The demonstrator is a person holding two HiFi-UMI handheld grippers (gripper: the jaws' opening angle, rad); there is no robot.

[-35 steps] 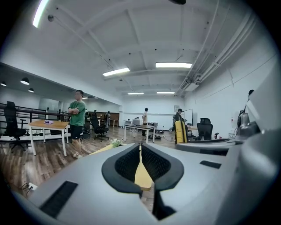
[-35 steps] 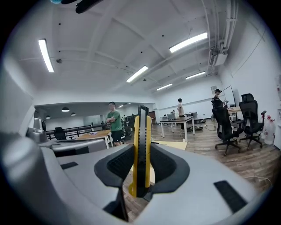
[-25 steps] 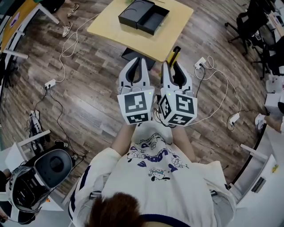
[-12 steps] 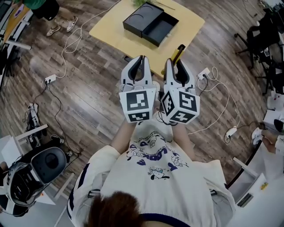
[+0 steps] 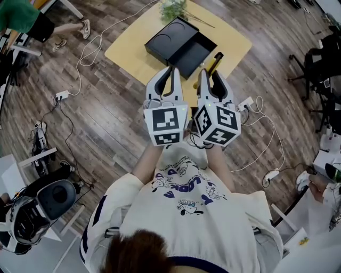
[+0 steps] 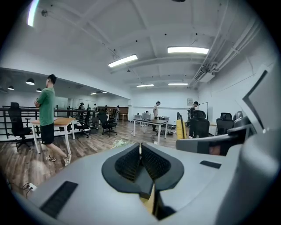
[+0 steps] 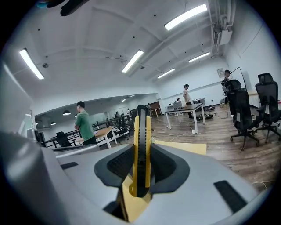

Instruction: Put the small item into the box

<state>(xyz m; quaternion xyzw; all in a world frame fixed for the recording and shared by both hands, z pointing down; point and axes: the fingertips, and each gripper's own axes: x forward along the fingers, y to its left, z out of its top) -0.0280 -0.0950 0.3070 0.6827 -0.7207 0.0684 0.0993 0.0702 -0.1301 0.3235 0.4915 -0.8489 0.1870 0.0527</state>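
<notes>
Right gripper [image 7: 141, 163]: jaws clamped on a yellow-and-black utility knife [image 7: 141, 145], held on edge between the pads, its end projecting past the jaw tips. In the head view the knife's tip lies at upper centre of the frame, at the near edge of the table and near the box.

Left gripper [image 6: 140, 154]: jaws closed together, pads meeting, nothing between them; held just beside the right gripper at frame centre.

Black box [image 5: 181, 47]: open, two halves side by side, upper centre, on a yellow table [image 5: 128, 48].

Greenery sprig [image 5: 173, 8]: top edge, beside the box.

Wood floor [image 5: 106, 122]: white cables [image 5: 80, 58] at left and right.

Person in a green shirt [image 6: 46, 115]: standing at left of the left gripper view.
</notes>
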